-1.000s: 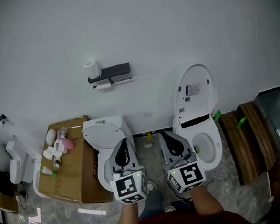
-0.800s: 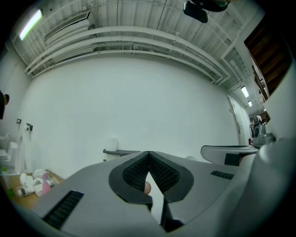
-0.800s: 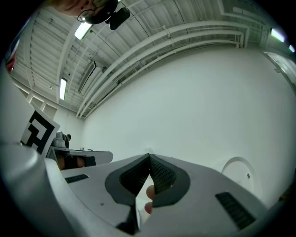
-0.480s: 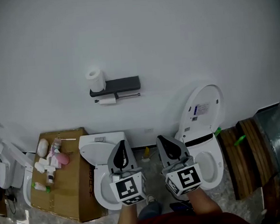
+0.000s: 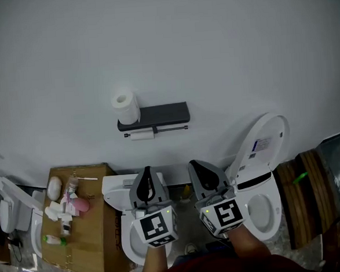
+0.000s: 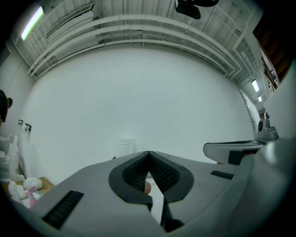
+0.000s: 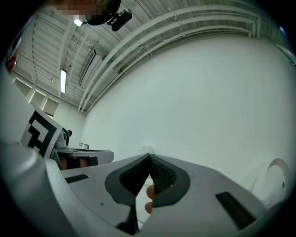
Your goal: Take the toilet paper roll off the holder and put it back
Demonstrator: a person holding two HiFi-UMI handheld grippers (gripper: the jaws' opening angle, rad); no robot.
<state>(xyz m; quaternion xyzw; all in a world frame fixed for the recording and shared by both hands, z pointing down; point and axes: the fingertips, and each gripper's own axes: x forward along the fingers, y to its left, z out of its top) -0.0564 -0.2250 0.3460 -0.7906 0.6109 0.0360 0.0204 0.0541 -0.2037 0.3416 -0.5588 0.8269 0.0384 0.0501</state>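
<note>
A white toilet paper roll [image 5: 125, 108] stands upright on the left end of a black wall holder [image 5: 160, 114]. A thin bar under the holder carries a smaller white roll [image 5: 141, 135]. Both grippers point level at the wall, below the holder and well short of it. My left gripper [image 5: 147, 171] is shut with nothing in it, and so is my right gripper [image 5: 191, 163]. In the left gripper view the roll [image 6: 125, 147] shows faintly just above the closed left gripper [image 6: 148, 153]. In the right gripper view the right gripper [image 7: 149, 156] is closed too.
A toilet with its lid closed [image 5: 124, 191] stands under the left gripper. Another toilet with a raised lid [image 5: 264, 149] is at the right. A cardboard box [image 5: 84, 237] with bottles on top sits at the left. Wooden steps [image 5: 307, 192] are at the far right.
Both grippers have moved forward toward the wall, side by side and still shut. The holder and roll now sit lower and further right in the head view.
</note>
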